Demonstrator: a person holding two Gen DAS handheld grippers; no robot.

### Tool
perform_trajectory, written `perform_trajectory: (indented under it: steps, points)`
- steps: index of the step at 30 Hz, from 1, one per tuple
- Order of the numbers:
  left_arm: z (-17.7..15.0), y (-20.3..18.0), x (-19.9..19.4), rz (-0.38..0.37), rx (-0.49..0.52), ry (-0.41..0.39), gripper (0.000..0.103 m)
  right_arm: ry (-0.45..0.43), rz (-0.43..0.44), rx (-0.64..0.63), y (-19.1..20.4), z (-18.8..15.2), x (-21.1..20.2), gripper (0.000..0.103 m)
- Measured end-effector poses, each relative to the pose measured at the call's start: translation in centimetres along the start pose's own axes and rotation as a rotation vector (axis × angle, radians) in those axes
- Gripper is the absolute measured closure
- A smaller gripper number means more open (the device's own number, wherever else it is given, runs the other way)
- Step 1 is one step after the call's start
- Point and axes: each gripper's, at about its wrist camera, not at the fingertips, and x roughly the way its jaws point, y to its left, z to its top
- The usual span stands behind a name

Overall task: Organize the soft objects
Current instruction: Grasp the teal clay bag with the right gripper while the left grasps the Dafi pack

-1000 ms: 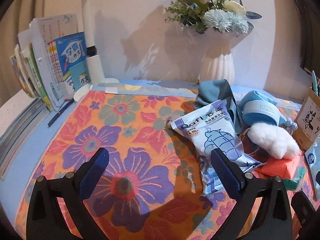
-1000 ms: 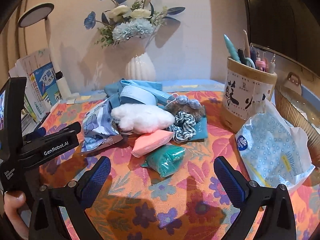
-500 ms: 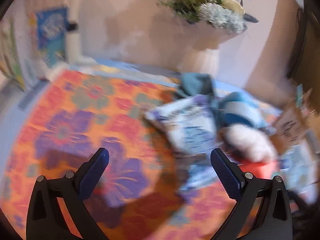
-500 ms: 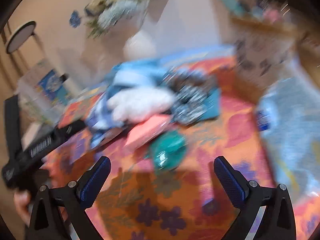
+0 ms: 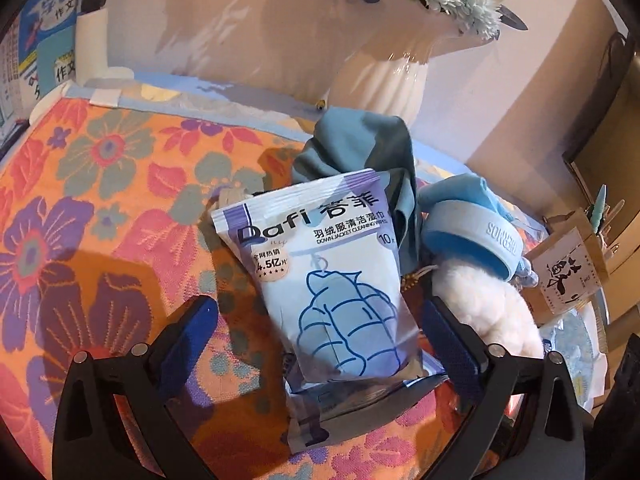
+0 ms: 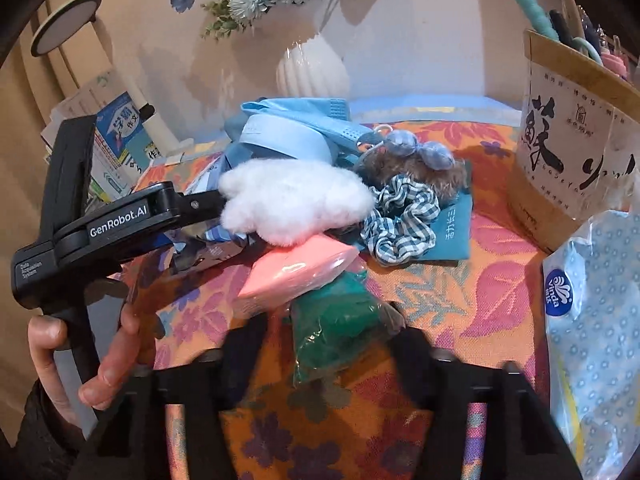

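The left gripper [image 5: 320, 344] stands wide apart around the wipes pack [image 5: 328, 280]; the right gripper [image 6: 332, 344], narrower, flanks the green packet [image 6: 336, 336], contact unclear. Next, both should close.

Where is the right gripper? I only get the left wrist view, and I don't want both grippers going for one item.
Observer: The right gripper straddles a green packet at the near edge of the pile, not your wipes pack.
Operator: Is it gripping?
Observer: Cannot tell. Its fingers are blurred, one on each side of the packet.
Operator: Anything lying on that packet?
Observer: A pink packet overlaps its far edge.
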Motion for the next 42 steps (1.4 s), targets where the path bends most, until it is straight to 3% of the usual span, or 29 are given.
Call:
perform_trajectory:
  steps: [1,2,3,11,19,23,24,26,29,34,40,42]
  points:
    - [0.0,0.0,-0.1,-0.001,0.003,-0.005,0.034,-0.003,-0.006,-0.002,0.1,-0.1,0.0,0.063]
    - [-0.1,0.0,-0.2,-0.001,0.006,-0.007,0.041,-0.005,0.000,-0.007,0.1,-0.2,-0.2,0.065]
    - [-0.3,-0.1,-0.2,-0.015,0.011,-0.006,0.054,-0.007,0.007,-0.016,0.2,-0.2,-0.2,0.065]
    - [-2.3,-0.3,-3.4,0.031,0.036,-0.063,0.054,-0.017,0.008,-0.112,2.4,-1.3,-1.2,0.065]
    - [-6.6,1.0,-8.8,0.094,0.118,-0.117,0.054,-0.016,0.018,-0.163,5.2,-5.2,-3.8,0.065]
    - [-7.2,2.1,-8.8,0.100,0.141,-0.114,0.054,0.009,0.074,-0.128,5.9,-6.6,-4.6,0.065]
    - [-7.2,2.2,-8.7,0.087,0.145,-0.101,0.053,0.022,0.087,-0.108,5.8,-6.9,-4.6,0.064]
    - [-7.1,2.1,-8.1,0.041,0.156,-0.074,0.053,0.052,0.098,-0.084,5.6,-7.5,-4.5,0.052]
    - [-7.2,1.8,-7.9,0.015,0.169,-0.060,0.053,0.047,0.077,-0.096,5.7,-8.1,-5.0,0.039]
    - [-7.4,1.6,-8.3,0.014,0.181,-0.087,0.053,0.046,0.014,-0.145,6.3,-8.2,-5.6,0.033]
    - [-7.4,1.3,-8.2,0.026,0.196,-0.088,0.053,0.058,-0.025,-0.168,6.9,-8.1,-4.3,0.034]
    - [-7.4,1.4,-8.2,0.033,0.202,-0.093,0.053,0.044,-0.050,-0.205,7.5,-8.3,-4.3,0.041]
